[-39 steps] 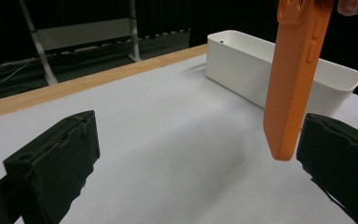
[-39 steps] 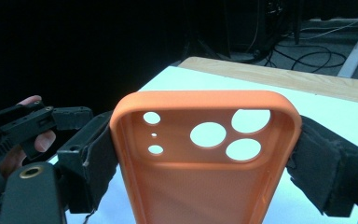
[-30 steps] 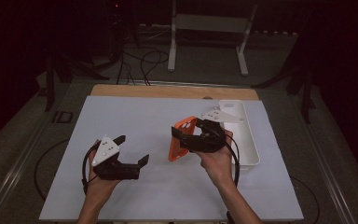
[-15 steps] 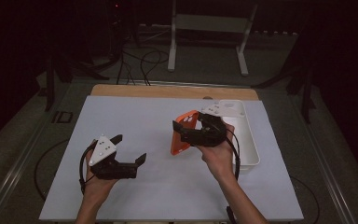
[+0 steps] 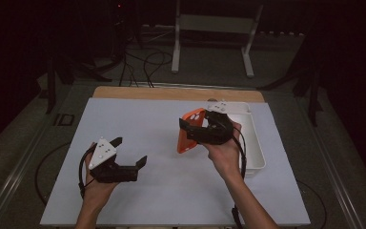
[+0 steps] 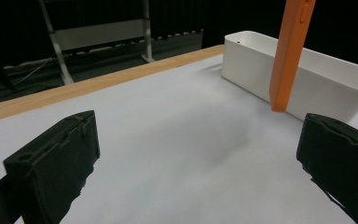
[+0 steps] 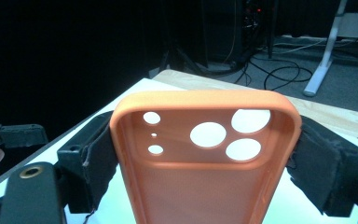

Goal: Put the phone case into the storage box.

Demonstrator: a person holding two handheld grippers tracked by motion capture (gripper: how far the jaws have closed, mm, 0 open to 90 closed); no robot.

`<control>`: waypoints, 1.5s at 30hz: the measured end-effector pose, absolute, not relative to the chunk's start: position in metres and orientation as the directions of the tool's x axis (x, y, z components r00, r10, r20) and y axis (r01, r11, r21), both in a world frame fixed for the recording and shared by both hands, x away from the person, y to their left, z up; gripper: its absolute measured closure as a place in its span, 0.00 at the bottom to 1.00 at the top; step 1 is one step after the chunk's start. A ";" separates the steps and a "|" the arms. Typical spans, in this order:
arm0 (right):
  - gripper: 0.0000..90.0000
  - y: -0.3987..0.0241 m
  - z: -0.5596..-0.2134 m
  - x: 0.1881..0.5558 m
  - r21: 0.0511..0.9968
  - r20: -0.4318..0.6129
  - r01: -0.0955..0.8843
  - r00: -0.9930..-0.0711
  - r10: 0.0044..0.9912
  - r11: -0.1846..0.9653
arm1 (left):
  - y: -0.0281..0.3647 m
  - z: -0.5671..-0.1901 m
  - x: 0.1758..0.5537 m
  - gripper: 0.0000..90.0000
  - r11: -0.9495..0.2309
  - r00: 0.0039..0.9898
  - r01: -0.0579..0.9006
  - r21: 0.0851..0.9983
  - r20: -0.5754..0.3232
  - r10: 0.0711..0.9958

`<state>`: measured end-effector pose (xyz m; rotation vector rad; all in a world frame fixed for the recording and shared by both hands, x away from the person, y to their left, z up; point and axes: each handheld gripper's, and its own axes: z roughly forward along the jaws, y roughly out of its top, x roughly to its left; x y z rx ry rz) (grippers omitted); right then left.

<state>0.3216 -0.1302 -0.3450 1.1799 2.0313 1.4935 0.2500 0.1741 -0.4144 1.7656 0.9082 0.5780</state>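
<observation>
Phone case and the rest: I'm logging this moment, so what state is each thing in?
Orange phone case: held upright above the table, clamped across its width.
Right gripper: shut on the case.
Left gripper: open, nothing between its jaws.
White bin: upright on the table; contents not visible.

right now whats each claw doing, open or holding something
Left claw: open, nothing between its jaws, held over the white table.
Right claw: shut on the orange phone case, gripping its two side edges, case raised off the table.
</observation>
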 end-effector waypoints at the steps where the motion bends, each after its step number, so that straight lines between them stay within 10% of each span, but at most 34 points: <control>1: 0.18 -0.131 -0.345 0.323 0.907 0.186 0.411 -0.587 0.788 0.092 | 0.174 -0.414 0.250 0.00 -0.192 0.600 0.308 0.932 -0.034 0.799; 45: 0.18 -0.164 -0.333 0.356 0.912 0.129 0.400 -0.489 0.863 0.090 | 0.188 -0.413 0.251 0.00 -0.186 0.561 0.316 0.930 -0.026 0.827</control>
